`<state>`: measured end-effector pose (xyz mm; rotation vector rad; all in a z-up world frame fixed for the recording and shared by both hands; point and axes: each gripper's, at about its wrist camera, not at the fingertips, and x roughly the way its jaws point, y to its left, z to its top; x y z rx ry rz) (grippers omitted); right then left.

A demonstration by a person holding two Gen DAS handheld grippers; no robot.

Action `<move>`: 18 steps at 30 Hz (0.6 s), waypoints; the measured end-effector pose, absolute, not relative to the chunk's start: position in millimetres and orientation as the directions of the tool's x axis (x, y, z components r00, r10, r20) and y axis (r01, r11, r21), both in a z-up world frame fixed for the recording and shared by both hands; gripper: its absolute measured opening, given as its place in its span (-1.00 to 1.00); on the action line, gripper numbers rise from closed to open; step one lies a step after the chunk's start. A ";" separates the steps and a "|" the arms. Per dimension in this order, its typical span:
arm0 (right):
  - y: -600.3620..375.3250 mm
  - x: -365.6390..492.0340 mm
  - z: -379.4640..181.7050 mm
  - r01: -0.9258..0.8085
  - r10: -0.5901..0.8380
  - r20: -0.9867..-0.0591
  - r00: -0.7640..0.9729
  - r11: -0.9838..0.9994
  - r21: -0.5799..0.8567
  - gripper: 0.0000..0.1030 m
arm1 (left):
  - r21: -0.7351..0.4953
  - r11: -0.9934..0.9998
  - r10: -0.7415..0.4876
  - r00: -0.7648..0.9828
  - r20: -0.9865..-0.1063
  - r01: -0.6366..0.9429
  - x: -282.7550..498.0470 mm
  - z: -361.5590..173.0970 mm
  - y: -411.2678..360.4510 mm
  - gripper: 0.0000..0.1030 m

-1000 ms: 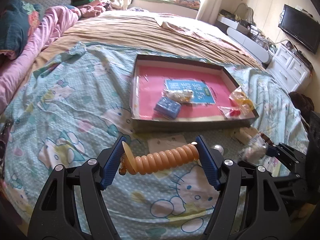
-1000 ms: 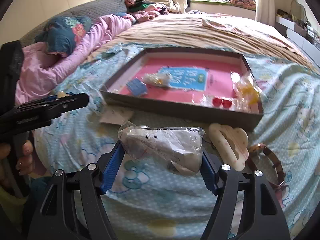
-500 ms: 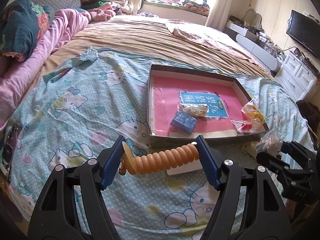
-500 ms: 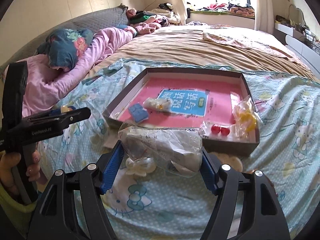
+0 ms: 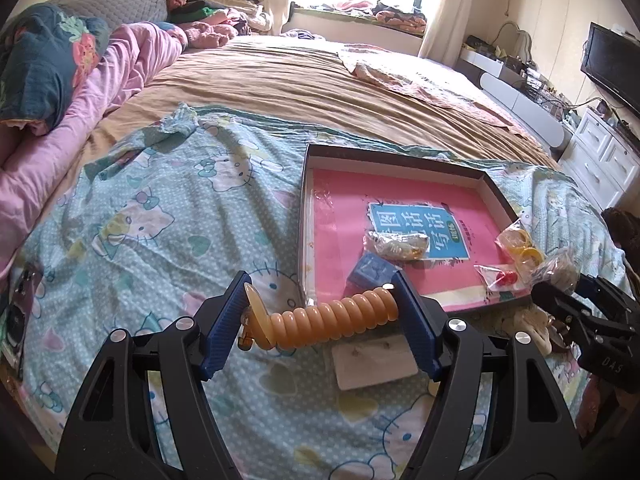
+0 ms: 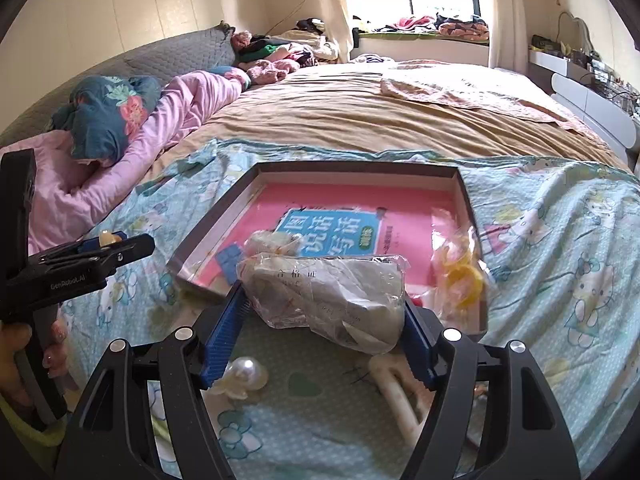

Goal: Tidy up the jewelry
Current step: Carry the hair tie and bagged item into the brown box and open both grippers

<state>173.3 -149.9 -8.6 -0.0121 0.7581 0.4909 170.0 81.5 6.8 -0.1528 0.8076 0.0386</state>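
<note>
My left gripper [image 5: 320, 316] is shut on an orange spiral hair tie [image 5: 328, 320], held above the bedsheet just before the near left corner of the dark tray [image 5: 304, 240]. My right gripper [image 6: 324, 312] is shut on a clear plastic bag of jewelry [image 6: 328, 292], held over the tray's near edge [image 6: 208, 288]; it also shows in the left wrist view [image 5: 560, 276]. The pink-lined tray holds a blue box [image 5: 372, 270], a bagged trinket [image 5: 396, 244], yellow rings in a bag [image 5: 520, 246] and red beads [image 5: 504, 278].
On the sheet before the tray lie a white card [image 5: 374, 362], a pearl hair clip [image 6: 244, 376] and a white claw clip [image 6: 396, 392]. A phone [image 5: 16, 320] lies at the bed's left edge. Pink quilt [image 5: 80, 120] lies at left, drawers [image 5: 608, 160] at right.
Both grippers have risen and moved forward towards the tray with their loads. The right gripper's bag now hangs over the tray's near edge.
</note>
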 end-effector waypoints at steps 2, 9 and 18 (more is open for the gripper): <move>-152.9 178.2 -7.9 -0.422 0.415 -0.657 0.629 0.893 0.159 0.34 | -0.115 0.989 -0.022 0.691 -0.723 -0.089 173.7 6.3 80.1 0.24; -161.1 193.8 -5.6 -0.394 0.391 -0.651 0.650 0.907 0.151 0.34 | -0.102 0.993 -0.030 0.678 -0.734 -0.067 193.3 3.6 73.5 0.24; -166.9 209.4 -2.4 -0.373 0.365 -0.646 0.670 0.918 0.133 0.34 | -0.099 0.993 -0.035 0.650 -0.759 -0.061 222.3 -6.9 70.9 0.24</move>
